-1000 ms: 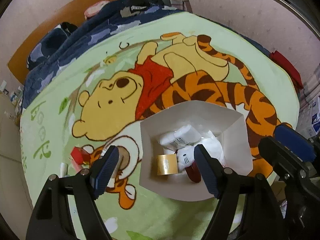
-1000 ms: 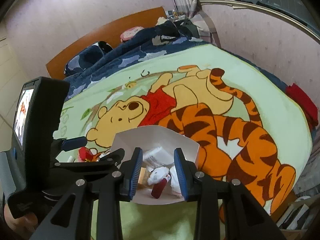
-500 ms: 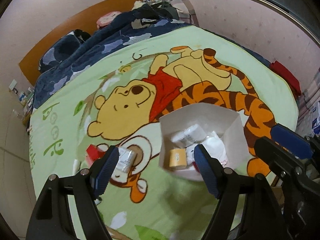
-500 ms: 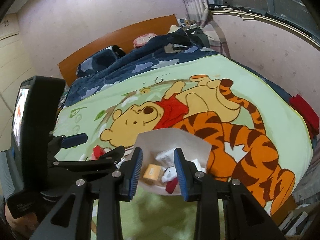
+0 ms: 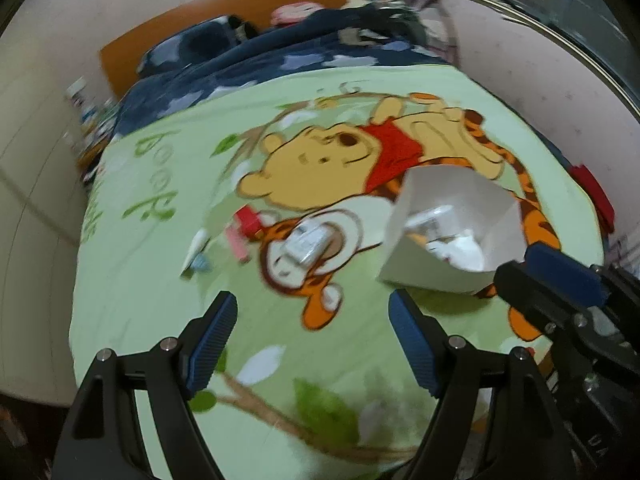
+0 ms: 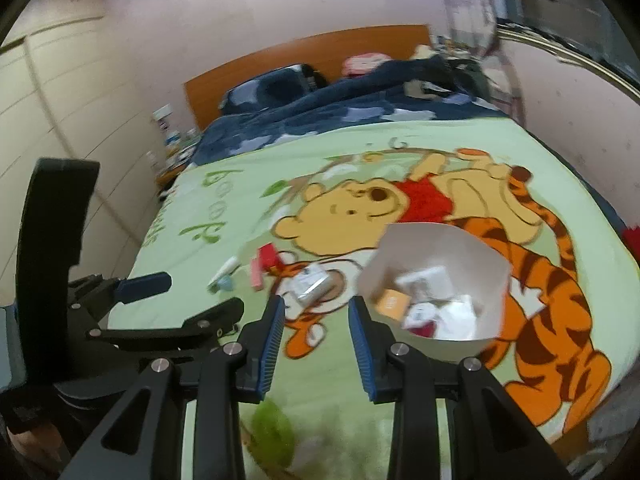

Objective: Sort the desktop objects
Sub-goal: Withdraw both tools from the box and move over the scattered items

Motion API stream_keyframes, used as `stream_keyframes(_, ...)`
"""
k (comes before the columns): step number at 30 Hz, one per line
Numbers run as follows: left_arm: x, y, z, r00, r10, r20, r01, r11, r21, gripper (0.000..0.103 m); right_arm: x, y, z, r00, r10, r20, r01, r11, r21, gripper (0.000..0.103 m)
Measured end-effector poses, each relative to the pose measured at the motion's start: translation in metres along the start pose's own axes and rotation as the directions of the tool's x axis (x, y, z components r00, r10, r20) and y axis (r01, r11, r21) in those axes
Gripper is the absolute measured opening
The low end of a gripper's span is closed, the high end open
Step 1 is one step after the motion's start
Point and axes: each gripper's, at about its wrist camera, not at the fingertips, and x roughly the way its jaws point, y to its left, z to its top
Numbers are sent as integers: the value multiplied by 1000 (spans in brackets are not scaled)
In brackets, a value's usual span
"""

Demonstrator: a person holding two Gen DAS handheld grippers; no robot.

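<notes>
Both hand-held grippers empty: left hand-held gripper [image 5: 310,340] jaws wide apart, right hand-held gripper [image 6: 316,330] narrower. Silver packet [image 5: 307,242] lies on the bed blanket [image 5: 160,280], ahead of the left one, left of the white box [image 5: 420,260]; long axis blurred. Left looks nearer.

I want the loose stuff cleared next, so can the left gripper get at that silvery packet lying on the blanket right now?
Probably yes. The left gripper is open and empty, and the silvery packet lies flat on the blanket ahead of it, with nothing between them. The white box sits off to its right, apart from the packet.
</notes>
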Motion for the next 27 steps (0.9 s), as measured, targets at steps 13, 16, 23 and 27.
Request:
stream_keyframes(13, -8, 70, -37, 994, 103, -44, -109, 984, -144, 79, 15, 62, -10, 993, 107, -50, -112, 989, -98, 34)
stream_keyframes(16, -9, 74, -41, 993, 109, -49, -116, 981, -157, 79, 16, 66, -10, 992, 110, -54, -115, 988, -100, 34)
stream_keyframes(23, -3, 83, -50, 990, 116, -76, -128, 974, -187, 79, 26, 68, -12, 991, 106, -82, -114, 988, -103, 34)
stream_keyframes(27, 4, 91, -60, 987, 126, -96, -143, 968, -208, 79, 37, 70, -18, 988, 102, -113, -114, 988, -102, 34)
